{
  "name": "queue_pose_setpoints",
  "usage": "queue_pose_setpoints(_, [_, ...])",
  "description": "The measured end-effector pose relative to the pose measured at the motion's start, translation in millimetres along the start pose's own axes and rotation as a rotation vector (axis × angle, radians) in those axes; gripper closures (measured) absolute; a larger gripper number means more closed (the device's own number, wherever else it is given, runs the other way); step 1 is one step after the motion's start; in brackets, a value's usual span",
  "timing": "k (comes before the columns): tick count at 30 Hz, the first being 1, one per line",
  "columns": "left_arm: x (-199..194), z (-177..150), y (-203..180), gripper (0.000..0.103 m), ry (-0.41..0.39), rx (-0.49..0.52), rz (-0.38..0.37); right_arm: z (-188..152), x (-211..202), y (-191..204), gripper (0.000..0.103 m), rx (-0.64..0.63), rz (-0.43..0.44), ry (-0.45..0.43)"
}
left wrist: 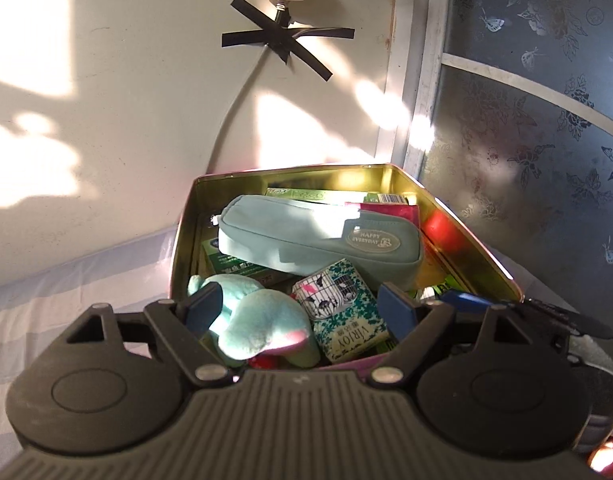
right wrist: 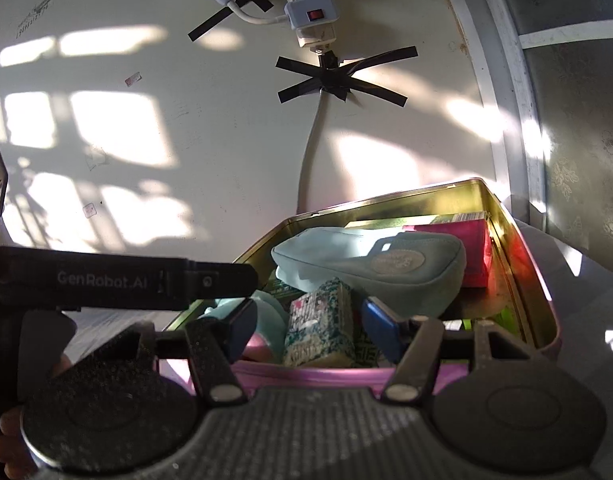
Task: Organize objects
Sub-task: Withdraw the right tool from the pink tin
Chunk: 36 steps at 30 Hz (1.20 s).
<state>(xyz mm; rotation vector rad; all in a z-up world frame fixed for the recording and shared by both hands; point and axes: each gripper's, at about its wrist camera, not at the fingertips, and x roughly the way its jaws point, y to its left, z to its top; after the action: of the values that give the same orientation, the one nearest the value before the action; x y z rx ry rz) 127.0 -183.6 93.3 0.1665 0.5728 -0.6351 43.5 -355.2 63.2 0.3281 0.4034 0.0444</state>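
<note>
A gold-lined pink tin box (left wrist: 458, 224) (right wrist: 518, 236) stands by the wall, filled with things. A light blue zip pouch (left wrist: 314, 236) (right wrist: 366, 260) lies on top. In front of it sit a teal plush toy (left wrist: 258, 320) and a green-white patterned tissue pack (left wrist: 342, 312) (right wrist: 320, 324). A pink box (right wrist: 466, 248) and green boxes (left wrist: 242, 268) lie underneath. My left gripper (left wrist: 302, 308) is open over the near end of the tin, its fingers either side of the plush and pack. My right gripper (right wrist: 310, 324) is open around the tissue pack, not touching it.
The tin rests on a pale striped cloth (left wrist: 66, 292). A power strip (right wrist: 310, 8) and taped cable (right wrist: 330, 76) hang on the wall behind. A frosted patterned glass door (left wrist: 546, 140) stands at the right. The left gripper's body (right wrist: 126, 280) crosses the right wrist view.
</note>
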Motion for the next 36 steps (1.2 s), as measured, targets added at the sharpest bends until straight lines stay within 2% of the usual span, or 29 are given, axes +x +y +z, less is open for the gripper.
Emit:
queue_pose_setpoints(6, [-23.8, -26.9, 3.7, 0.016, -0.019, 0.006, 0.084, -14.9, -22.2, 9.1, 0.039, -0.011, -0.036, -0.004])
queue_pose_setpoints(16, [-40.1, -71.6, 21.4, 0.013, -0.021, 0.045, 0.224, -43.2, -19.0, 23.2, 0.039, -0.012, -0.032, 0.108])
queue_pose_setpoints(20, [-37.8, -87.7, 38.4, 0.013, 0.01, 0.011, 0.246, -55.2, -11.1, 40.5, 0.039, -0.05, -0.015, 0.145])
queue_pose_setpoints(24, [-33.5, -102.8, 54.7, 0.013, 0.029, -0.005, 0.298, -68.9, -3.3, 61.1, 0.039, -0.097, -0.006, 0.173])
queue_pose_setpoints(31, [-24.7, -119.2, 79.6, 0.012, 0.049, -0.05, 0.347, -79.0, 5.8, 83.6, 0.039, -0.158, -0.005, 0.173])
queue_pose_setpoints(36, [-17.1, -126.0, 89.2, 0.012, 0.074, -0.079, 0.347, -85.5, 12.8, 92.6, 0.038, -0.198, -0.014, 0.155])
